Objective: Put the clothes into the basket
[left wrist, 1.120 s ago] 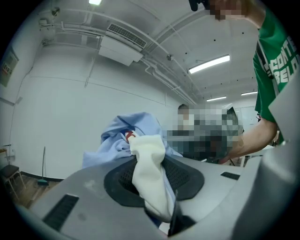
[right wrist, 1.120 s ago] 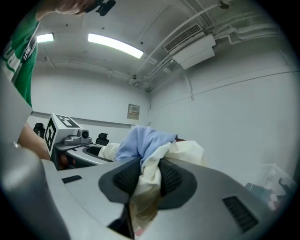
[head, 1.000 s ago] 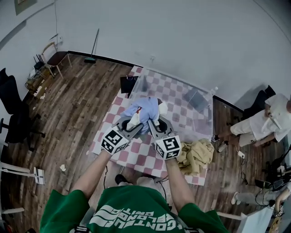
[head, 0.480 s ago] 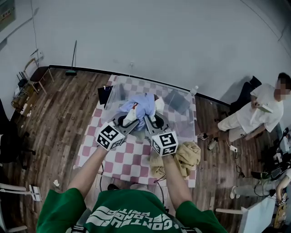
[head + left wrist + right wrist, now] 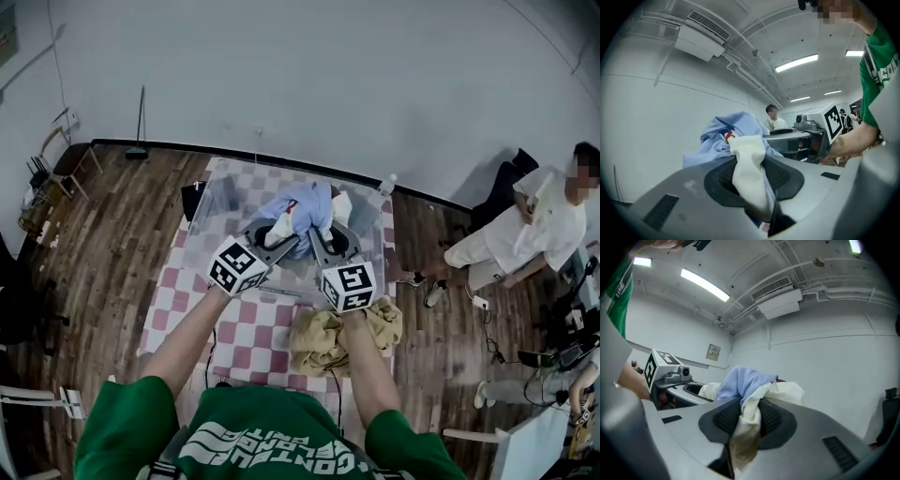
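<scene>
I hold one bunched garment, light blue with white parts (image 5: 298, 210), with both grippers, up over the clear plastic basket (image 5: 214, 202) on the pink checkered table (image 5: 178, 300). My left gripper (image 5: 273, 231) is shut on a white fold (image 5: 749, 172) that bulges from its dark pads, the blue cloth (image 5: 723, 136) piled beyond. My right gripper (image 5: 330, 232) is shut on a cream-white fold (image 5: 746, 426), with the blue cloth (image 5: 740, 379) above it. A yellow cloth (image 5: 323, 339) lies crumpled on the table just under the right gripper's marker cube (image 5: 349, 286).
A person in white (image 5: 539, 230) sits at the right by the wall, with cables and gear on the floor nearby. A broom (image 5: 139, 122) leans against the far wall and a chair (image 5: 52, 155) stands at the left. A bottle (image 5: 384, 185) stands at the table's far right corner.
Both grippers have carried the blue and white garment forward to above the basket. The view has shifted, so the yellow cloth now lies right under the right cube.
</scene>
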Demonstrator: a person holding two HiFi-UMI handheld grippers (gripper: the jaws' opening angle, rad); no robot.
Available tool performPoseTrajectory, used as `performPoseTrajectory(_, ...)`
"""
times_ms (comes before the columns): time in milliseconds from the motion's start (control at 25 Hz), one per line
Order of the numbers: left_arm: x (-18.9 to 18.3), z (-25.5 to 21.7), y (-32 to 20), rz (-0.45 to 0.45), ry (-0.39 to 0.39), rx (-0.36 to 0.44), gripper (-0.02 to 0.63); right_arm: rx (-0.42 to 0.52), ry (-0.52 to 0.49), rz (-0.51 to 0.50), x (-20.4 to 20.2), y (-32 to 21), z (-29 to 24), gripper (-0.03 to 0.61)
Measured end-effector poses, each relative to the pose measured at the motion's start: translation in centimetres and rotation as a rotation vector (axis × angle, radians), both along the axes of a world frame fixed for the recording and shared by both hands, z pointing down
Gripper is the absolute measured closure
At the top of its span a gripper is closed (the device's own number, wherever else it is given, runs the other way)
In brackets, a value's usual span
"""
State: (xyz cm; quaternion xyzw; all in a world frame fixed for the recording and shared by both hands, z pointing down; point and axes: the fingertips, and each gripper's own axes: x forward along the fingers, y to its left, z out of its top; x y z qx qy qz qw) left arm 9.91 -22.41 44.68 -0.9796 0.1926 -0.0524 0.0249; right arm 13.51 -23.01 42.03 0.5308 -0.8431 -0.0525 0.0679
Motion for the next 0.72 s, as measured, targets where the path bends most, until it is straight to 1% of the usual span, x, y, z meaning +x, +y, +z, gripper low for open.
performPoseTrajectory(120,1.2,0.4,-0.8,0.006,-0.003,-0.004,0.512,-0.003,0.008,-0.001,1.1,-0.7,0.3,0.485)
performPoseTrajectory(480,5.6,2.0,-2.0,0.000,-0.045,-0.028,0.512,-0.033,-0.019,-0.020,5.6,-2.1,2.1,0.486)
performPoseTrajectory(720,6.3,2.7,-2.5,0.008,-0.063,-0.048,0.512,-0.054,-0.027,-0.016,6.3,-2.6,2.9,0.486)
